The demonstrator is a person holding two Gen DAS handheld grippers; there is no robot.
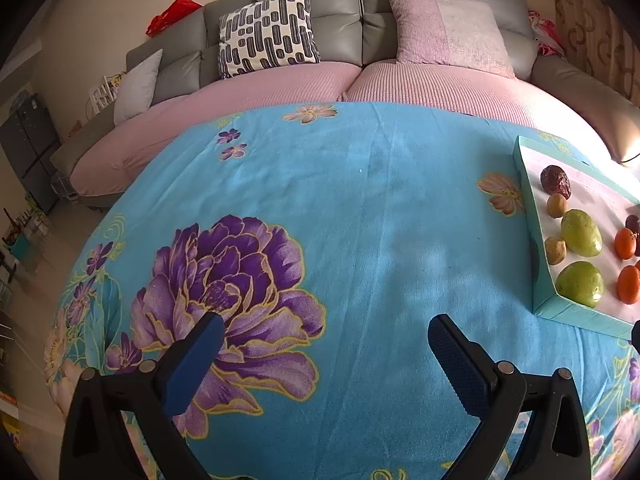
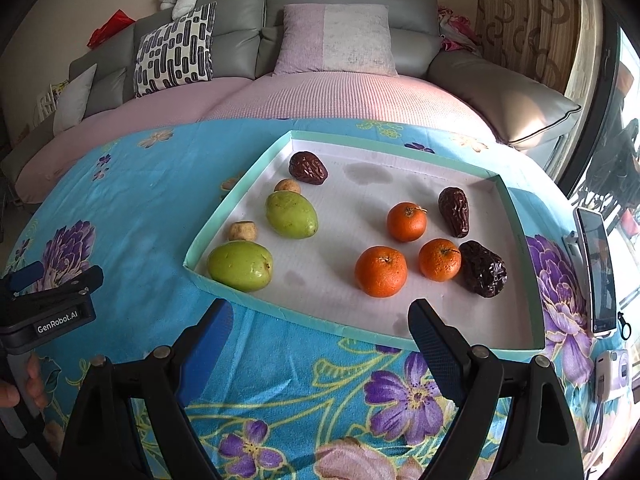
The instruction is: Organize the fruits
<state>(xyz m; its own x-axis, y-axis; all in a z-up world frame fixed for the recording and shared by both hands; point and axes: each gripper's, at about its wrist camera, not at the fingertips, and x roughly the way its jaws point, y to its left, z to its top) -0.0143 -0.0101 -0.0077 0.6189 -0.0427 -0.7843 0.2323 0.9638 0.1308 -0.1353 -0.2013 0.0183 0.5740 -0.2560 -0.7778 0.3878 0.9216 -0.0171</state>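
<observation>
While the fruits sit loose in the shallow teal tray (image 2: 240, 178), I read them from the right wrist view: three oranges (image 2: 381, 271) clustered right of centre, three dark dates (image 2: 483, 268) with two at about 3 o'clock of the oranges and one off at the far left corner, two green fruits (image 2: 240, 266) along the left wall toward 9 o'clock, and two small tan fruits (image 2: 243, 231) beside them. None touches a gripper. My right gripper (image 2: 320, 328) hovers at the tray's near edge, at 6 o'clock, its jaws spread wide and holding nothing. My left gripper (image 1: 325, 342) hangs over bare cloth with the tray out at its 3 o'clock, jaws likewise wide and holding nothing. Everything rests on the counter, covered by a blue flowered cloth (image 1: 360, 208). A phone (image 2: 598, 272) stands at the tray's right side. Beyond, at 12 o'clock, a grey sofa (image 1: 340, 12) carries cushions.
</observation>
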